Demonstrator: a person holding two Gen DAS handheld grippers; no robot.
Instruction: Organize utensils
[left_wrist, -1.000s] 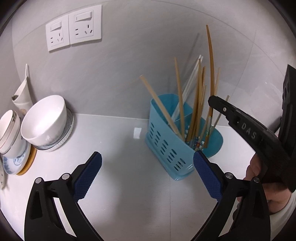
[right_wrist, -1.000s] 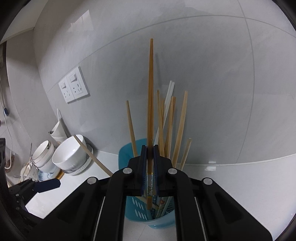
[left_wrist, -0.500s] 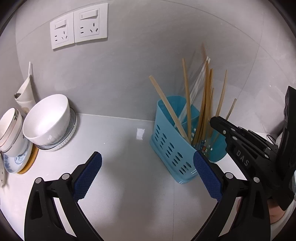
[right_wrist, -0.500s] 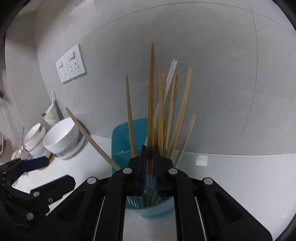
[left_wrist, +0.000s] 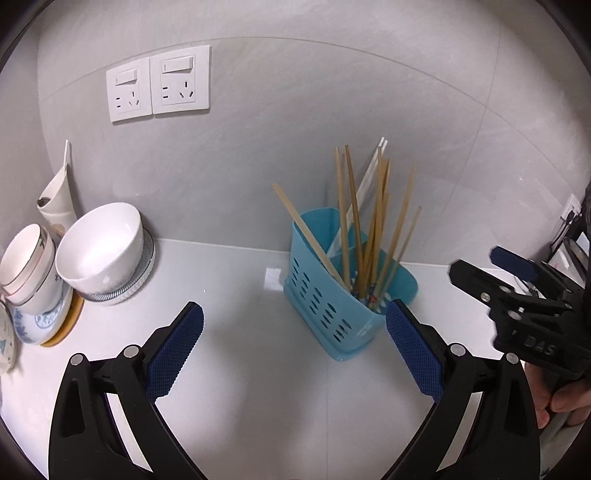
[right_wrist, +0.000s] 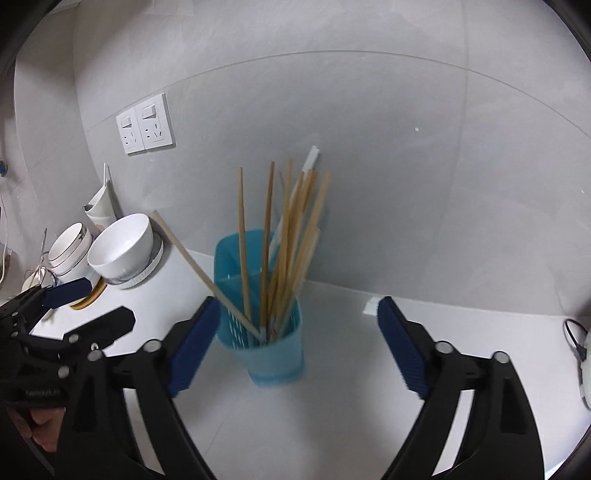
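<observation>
A blue slotted utensil holder (left_wrist: 334, 308) stands on the white counter by the wall, full of several wooden chopsticks (left_wrist: 375, 229); one leans out to the left. It also shows in the right wrist view (right_wrist: 275, 350) with the chopsticks (right_wrist: 291, 236) upright in it. My left gripper (left_wrist: 293, 341) is open and empty, in front of the holder. My right gripper (right_wrist: 293, 343) is open and empty, its jaws wide on either side of the holder, pulled back from it. It shows from the side in the left wrist view (left_wrist: 517, 284).
White bowls (left_wrist: 101, 251) and stacked cups (left_wrist: 27, 266) on plates stand at the left by the wall. Two wall sockets (left_wrist: 159, 88) sit above them. A cable (right_wrist: 574, 339) lies at the far right of the counter.
My right gripper held a chopstick upright over the holder, lowered it in, then opened and drew back. The chopstick now stands in the holder. My left gripper stayed open.
</observation>
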